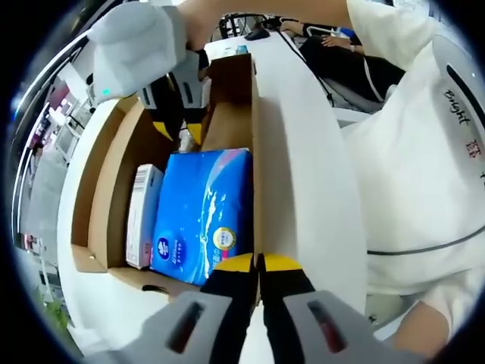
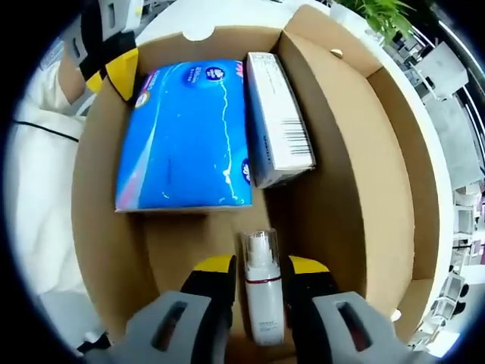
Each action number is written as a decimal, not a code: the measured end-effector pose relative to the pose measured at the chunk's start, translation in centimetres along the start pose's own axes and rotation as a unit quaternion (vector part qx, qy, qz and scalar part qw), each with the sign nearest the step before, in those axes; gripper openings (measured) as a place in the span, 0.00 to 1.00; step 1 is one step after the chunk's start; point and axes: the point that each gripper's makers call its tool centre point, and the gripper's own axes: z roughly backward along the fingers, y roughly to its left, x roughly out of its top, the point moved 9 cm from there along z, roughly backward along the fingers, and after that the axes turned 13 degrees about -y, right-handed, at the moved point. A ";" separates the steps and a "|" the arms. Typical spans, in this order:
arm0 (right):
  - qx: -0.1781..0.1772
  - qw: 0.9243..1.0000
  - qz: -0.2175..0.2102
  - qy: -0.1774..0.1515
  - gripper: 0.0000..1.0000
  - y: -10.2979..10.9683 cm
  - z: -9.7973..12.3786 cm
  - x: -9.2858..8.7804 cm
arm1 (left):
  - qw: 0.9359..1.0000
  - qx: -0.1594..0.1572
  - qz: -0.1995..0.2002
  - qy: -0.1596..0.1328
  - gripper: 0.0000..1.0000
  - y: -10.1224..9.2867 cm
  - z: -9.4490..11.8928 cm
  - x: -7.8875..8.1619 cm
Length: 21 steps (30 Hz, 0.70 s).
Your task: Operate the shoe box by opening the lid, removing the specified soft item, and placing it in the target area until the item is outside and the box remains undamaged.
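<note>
An open cardboard shoe box point(image 1: 114, 189) point(image 2: 341, 152) holds a soft blue tissue pack point(image 1: 201, 212) point(image 2: 186, 140), lying flat. A narrow white carton point(image 1: 142, 216) point(image 2: 276, 121) stands on edge beside it. My left gripper point(image 1: 259, 265) is shut on the box's near side wall; it also shows at the box's corner point(image 2: 114, 72). My right gripper point(image 2: 260, 269) reaches into the box's other end point(image 1: 180, 129). Its jaws are closed on a small white bottle point(image 2: 261, 292) point(image 1: 186, 140) with a clear cap, just short of the tissue pack.
The box's lid point(image 2: 402, 189) lies folded open along the far side. The box sits on a white table point(image 1: 303, 152). A person in a white shirt point(image 1: 424, 152) stands close against the table. Desks and a green plant point(image 2: 379, 15) lie beyond.
</note>
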 end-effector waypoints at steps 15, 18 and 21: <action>0.085 0.995 -0.004 0.059 0.19 0.6 -1.6 0.6 | 1.000 0.012 -0.002 -0.002 0.02 -0.2 0.0 -0.1; 0.077 0.995 0.008 0.059 0.19 0.9 -1.5 0.6 | 1.000 0.015 -0.005 -0.008 0.02 -0.3 0.1 -0.2; 0.069 0.996 0.008 0.056 0.19 1.4 -1.2 0.4 | 1.000 0.015 -0.004 -0.009 0.02 -0.3 0.1 -0.1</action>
